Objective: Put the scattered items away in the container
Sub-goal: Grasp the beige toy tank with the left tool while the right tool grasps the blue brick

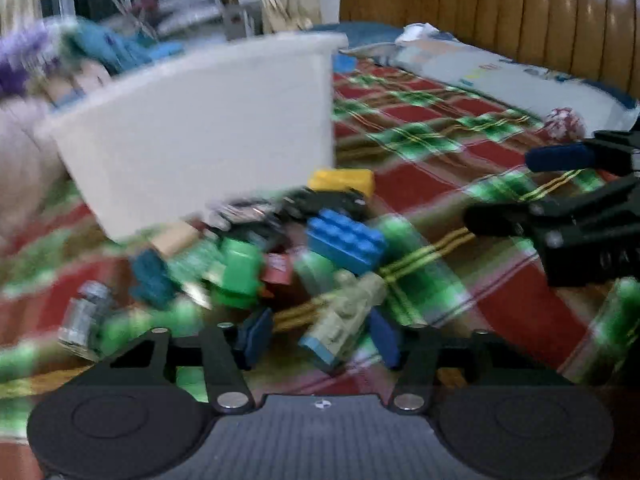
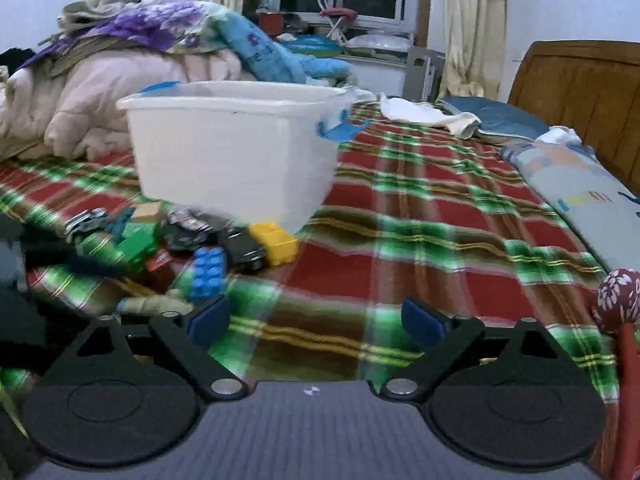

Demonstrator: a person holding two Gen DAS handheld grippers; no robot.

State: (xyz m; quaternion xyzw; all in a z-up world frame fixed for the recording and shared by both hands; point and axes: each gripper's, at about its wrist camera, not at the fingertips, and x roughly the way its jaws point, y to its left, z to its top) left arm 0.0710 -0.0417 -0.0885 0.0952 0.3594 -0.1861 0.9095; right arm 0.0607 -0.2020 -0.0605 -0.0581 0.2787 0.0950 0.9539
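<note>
Between my left gripper's (image 1: 318, 334) spread blue pads lies an olive toy vehicle (image 1: 344, 316) with a pale blue end; they don't press it. Its long axis runs from 7 to 1 o'clock, blue end nearest me. Beyond sit a blue studded brick (image 1: 346, 242), a green brick (image 1: 238, 276) and a yellow brick (image 1: 342, 182). The white container (image 1: 200, 140) stands at 11 o'clock. My right gripper (image 2: 316, 320) is open, empty, over the plaid blanket (image 2: 400, 240).

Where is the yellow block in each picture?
Left wrist view: the yellow block sits at mid-frame, just below the white bin's right corner.
Right wrist view: the yellow block sits left of centre, at the right end of the toy pile.
Shared landmark: the white bin, right behind the block in both.
</note>
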